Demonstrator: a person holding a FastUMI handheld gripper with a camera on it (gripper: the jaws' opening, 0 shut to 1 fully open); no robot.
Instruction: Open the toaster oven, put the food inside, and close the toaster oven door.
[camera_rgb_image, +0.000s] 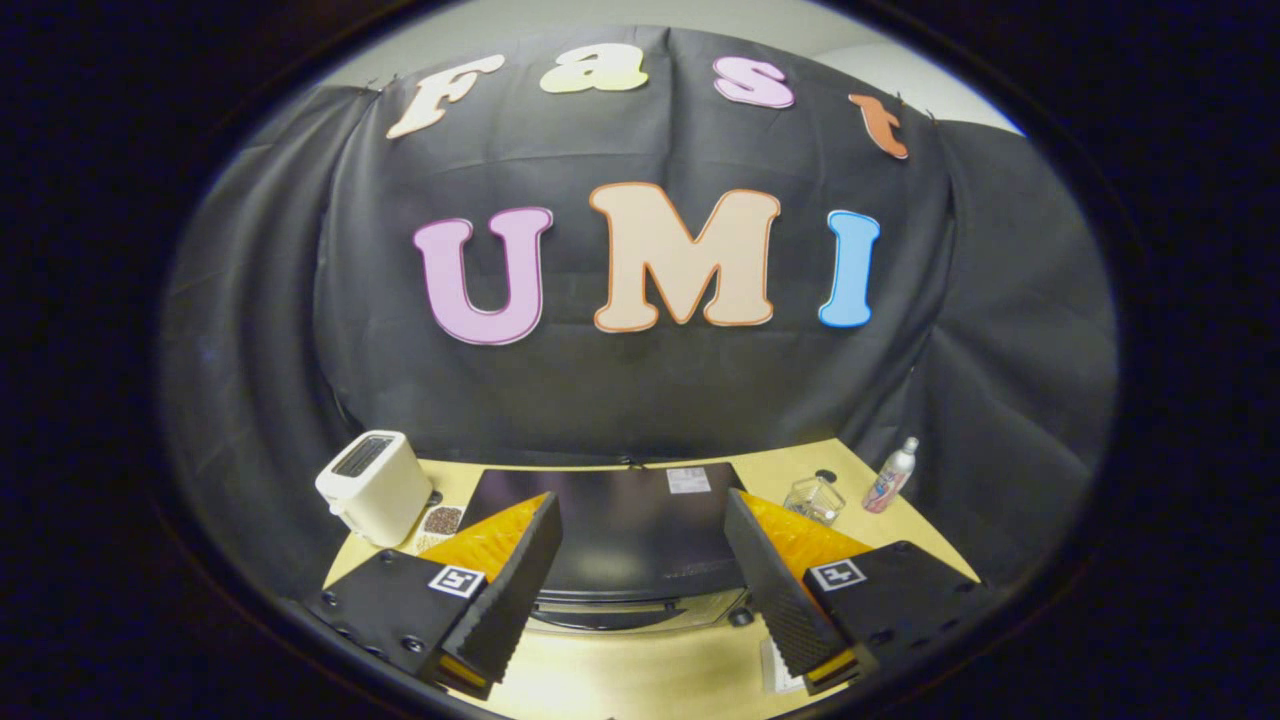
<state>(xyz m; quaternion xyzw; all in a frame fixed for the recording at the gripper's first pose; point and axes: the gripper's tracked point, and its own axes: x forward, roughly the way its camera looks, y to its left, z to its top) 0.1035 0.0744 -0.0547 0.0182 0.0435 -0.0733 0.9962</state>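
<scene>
The toaster oven (630, 525) sat on the tabletop (640, 680) just ahead of the tool (640, 580), seen from above and a little in front, so that its dark flat top filled the gap between the two fingers and its front edge with the door lay low, near the fingertips. From this angle the door appeared shut, lying flush against the front, though little of its face could be made out, and whether any food lay behind it could not be told. That picture fitted two stages alike: an oven waiting to be opened and loaded, or one already loaded and closed again; nothing here settled which. Going from left to right, a white pop-up toaster (373, 487) stood at the far left of the tabletop, with a small dish of dark bits (442, 520) just beside it; then came the left finger, the oven, the right finger, a clear glass (815, 498) beyond that finger, and a slim bottle (891, 476) standing upright near the right corner. No food showed plainly near the oven. The tool was spread wide, its fingers well apart, poised above the oven's front edge, holding nothing and touching nothing.
</scene>
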